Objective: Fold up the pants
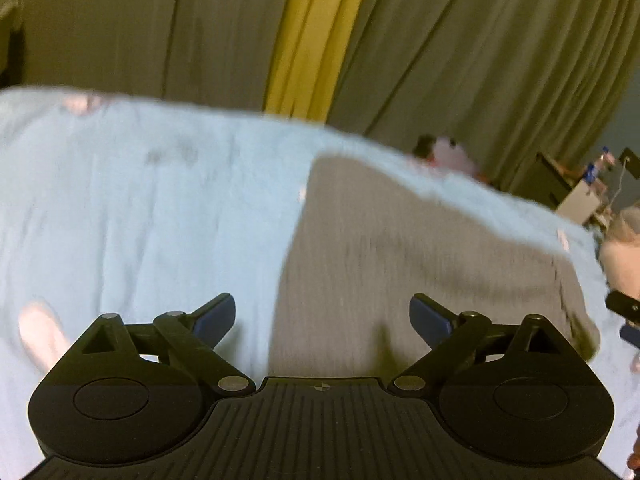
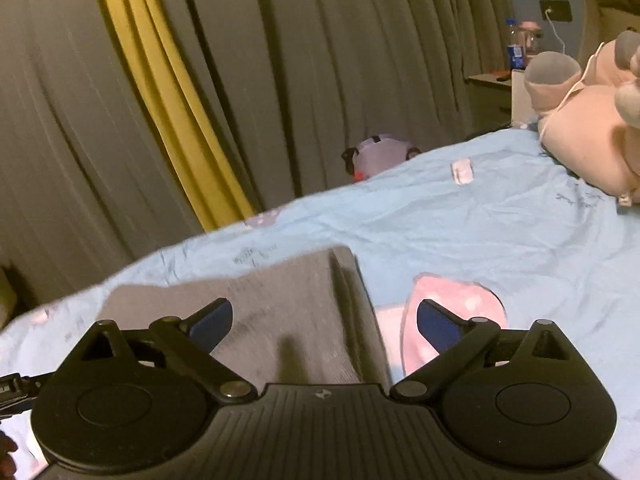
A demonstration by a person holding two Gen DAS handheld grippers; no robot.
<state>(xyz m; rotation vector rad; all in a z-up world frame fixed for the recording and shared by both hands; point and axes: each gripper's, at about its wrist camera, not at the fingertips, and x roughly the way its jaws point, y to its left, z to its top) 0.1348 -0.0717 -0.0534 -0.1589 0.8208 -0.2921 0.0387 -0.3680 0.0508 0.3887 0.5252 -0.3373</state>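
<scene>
A bed covered by a light blue sheet [image 2: 460, 224] carried everything. The grey pants [image 2: 288, 320], folded into a block, lay flat on it. Just right of the pants sat a pink dotted patch [image 2: 452, 292]. Beyond the pants, toward the head of the bed, rested a pink plush toy [image 2: 580, 136] and a small white item [image 2: 462, 171].

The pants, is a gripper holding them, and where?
No. The left gripper and the right gripper are both open with nothing between the fingers. The gray pants lie on the blue bedsheet, not held anywhere.
</scene>
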